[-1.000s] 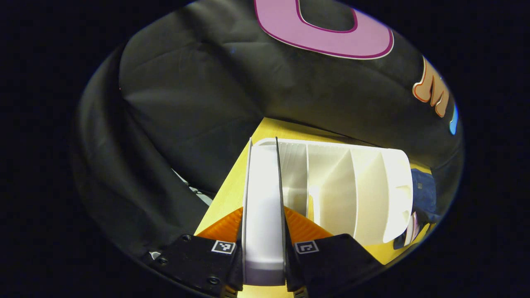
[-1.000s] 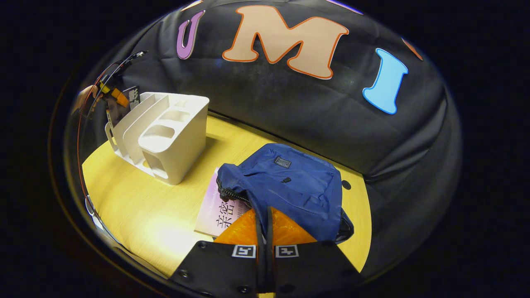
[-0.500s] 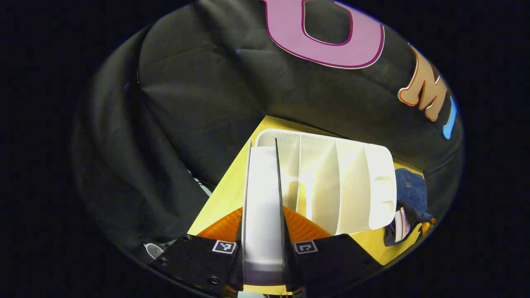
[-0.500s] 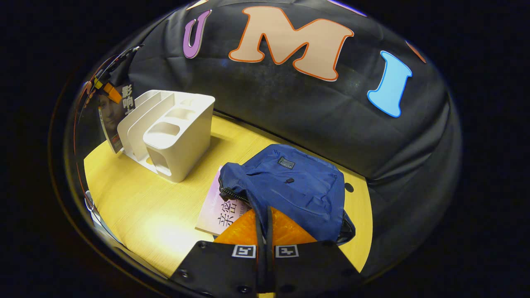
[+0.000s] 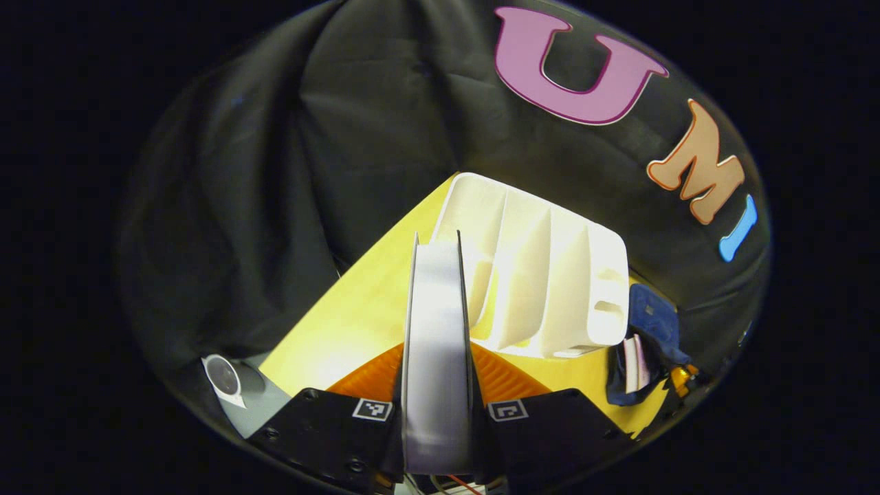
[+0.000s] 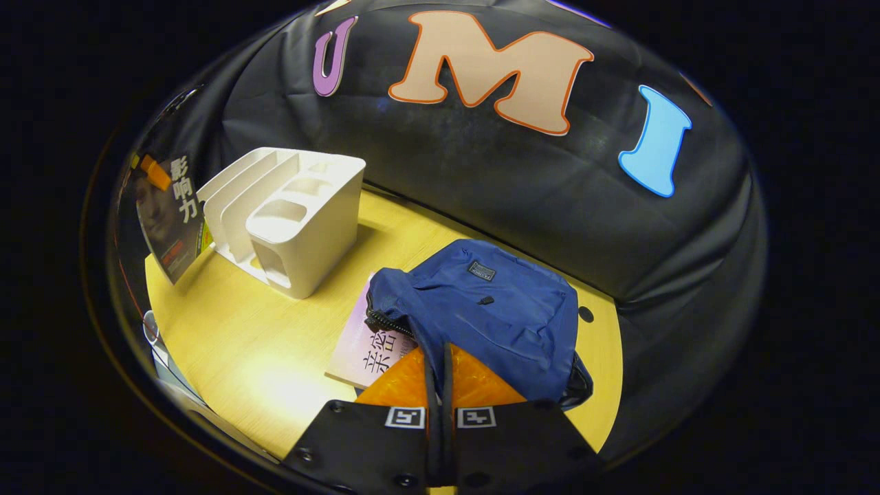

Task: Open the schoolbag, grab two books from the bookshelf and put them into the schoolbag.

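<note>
A: Dim booth, light falling from above. Glare on the table [image 6: 275, 385] and the shelf [image 5: 543, 275].

B: Strong fisheye bending at the rims. The book [image 5: 437, 357] close to the lens is soft and washed out.

A yellow wooden table [image 6: 227, 357] stands against the booth's draped black cloth wall [image 6: 481, 185].

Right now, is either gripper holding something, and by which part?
The left gripper clamps a book across its covers, page edges facing the camera. The right gripper pinches a black strap.
</note>
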